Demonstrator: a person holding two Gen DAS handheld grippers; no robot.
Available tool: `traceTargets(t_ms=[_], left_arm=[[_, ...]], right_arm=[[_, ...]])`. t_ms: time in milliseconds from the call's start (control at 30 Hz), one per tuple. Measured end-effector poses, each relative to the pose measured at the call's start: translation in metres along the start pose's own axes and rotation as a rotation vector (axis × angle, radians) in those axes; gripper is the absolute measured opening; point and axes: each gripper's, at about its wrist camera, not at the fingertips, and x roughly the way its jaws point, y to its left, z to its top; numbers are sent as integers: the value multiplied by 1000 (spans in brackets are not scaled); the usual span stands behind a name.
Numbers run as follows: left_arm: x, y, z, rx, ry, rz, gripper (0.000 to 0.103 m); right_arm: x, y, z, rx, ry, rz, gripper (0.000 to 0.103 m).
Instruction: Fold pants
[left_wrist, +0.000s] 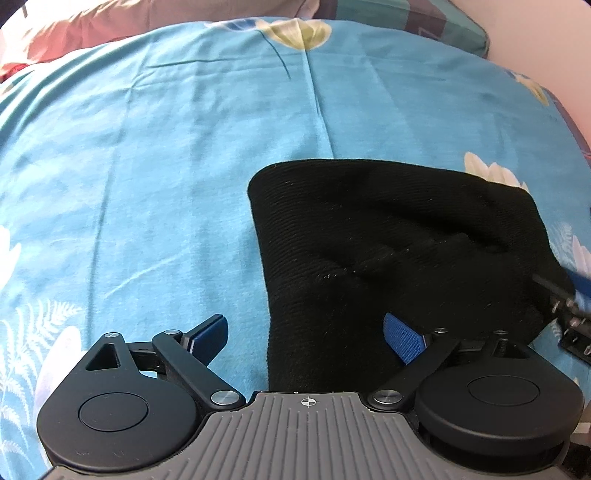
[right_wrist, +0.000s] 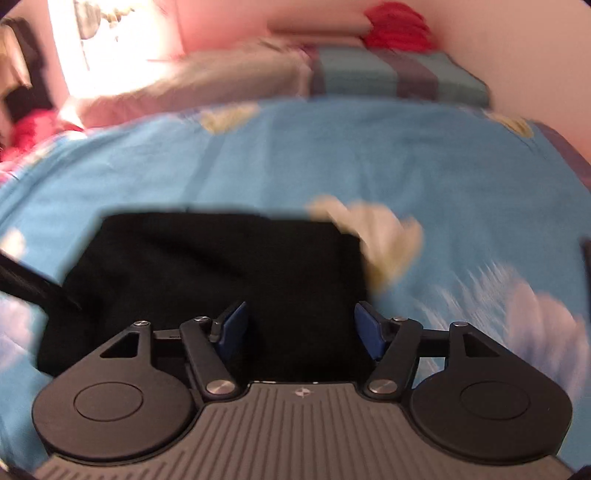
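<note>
The black pants (left_wrist: 388, 240) lie folded into a compact flat bundle on the blue flowered bedsheet (left_wrist: 147, 166). My left gripper (left_wrist: 308, 336) hangs open just above the bundle's near left edge, with one blue pad (left_wrist: 404, 338) over the cloth and the other pad (left_wrist: 212, 334) over the sheet. In the blurred right wrist view the pants (right_wrist: 221, 266) fill the lower middle. My right gripper (right_wrist: 301, 328) is open over their near right part, nothing pinched between its pads. Part of the right gripper (left_wrist: 569, 295) shows at the bundle's right edge.
A pink pillow (left_wrist: 129, 26) and a teal striped cushion (right_wrist: 399, 77) lie at the far end of the bed. Something red (right_wrist: 395, 26) sits behind the cushion against the pale wall. The sheet stretches wide to the left of the pants.
</note>
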Motion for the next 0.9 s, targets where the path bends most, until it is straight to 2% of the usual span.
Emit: traceTargets(t_ms=[67,133,300,433,500,667,900], left_arm=[[-2,-2,-1,7,-3,21,103],[-8,-2,-7,20,-4,38,103],[-20,-6,-28,61,15,74,103],[-28,-8,-47,75,31,91,103],[-33,-9,-55,78,41,101,103],[-38,-17,-72,107,60,134,103],[-42,-26,-81,103,38,126,103]], right_arm=[[-5,-24,-9,145,11,55,74],[-11,-39,-20,219,26,55,78],[-22,-33,-27,173,43,-1,80],[-22,-28,-43,151,126,-124,80],[-24,-28,-50,168,154,-155,80],[-38,-12,-59,177,163,-83,82],[-56,6,-56,173,144,-39,84]])
